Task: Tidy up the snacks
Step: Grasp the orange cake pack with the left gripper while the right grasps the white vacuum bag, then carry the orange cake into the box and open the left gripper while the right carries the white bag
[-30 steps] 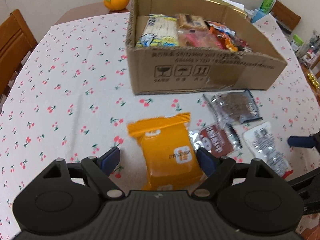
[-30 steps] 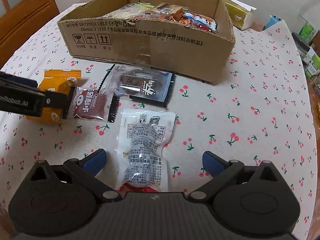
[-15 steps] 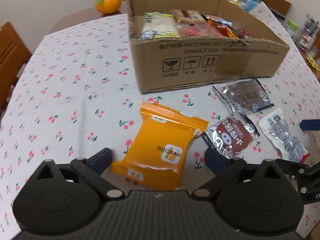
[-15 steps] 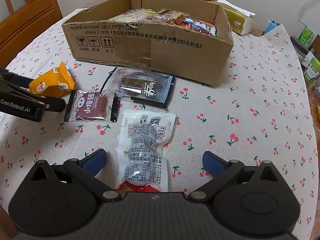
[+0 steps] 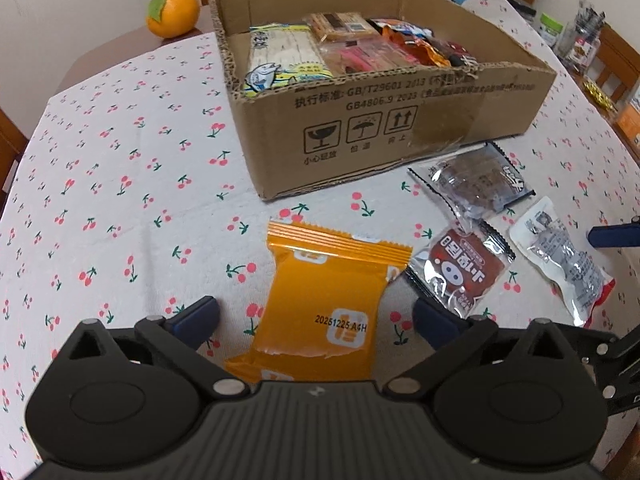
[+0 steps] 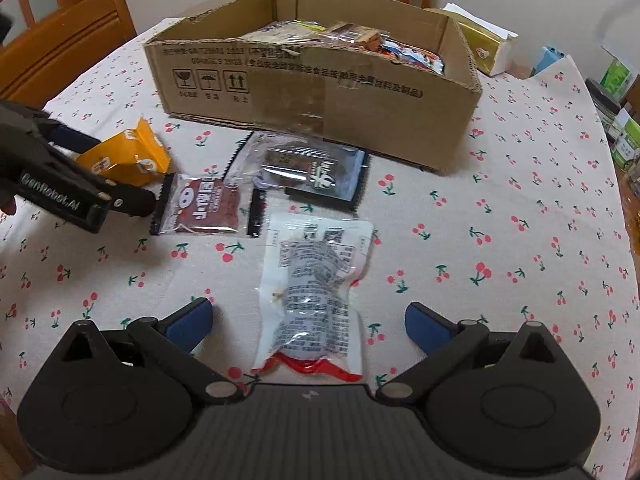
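Observation:
An orange snack packet [image 5: 324, 300] lies on the cherry tablecloth between the open fingers of my left gripper [image 5: 316, 318]; it also shows in the right wrist view [image 6: 128, 156]. My right gripper [image 6: 308, 326] is open around a white vacuum-sealed packet [image 6: 316, 292], which also shows in the left wrist view [image 5: 560, 260]. A small red-brown packet [image 6: 200, 210] and a dark clear packet [image 6: 308, 168] lie in front of the cardboard box [image 6: 320, 92], which holds several snacks.
An orange fruit [image 5: 173, 13] sits at the table's far edge. Wooden chairs [image 6: 64, 44] stand around the table. A yellow tissue box [image 6: 486, 46] lies behind the cardboard box. Jars and packages [image 6: 616, 92] crowd the right side.
The left gripper has shifted and turned around the orange packet, which changed its angle on the cloth. The right gripper stays around the white packet.

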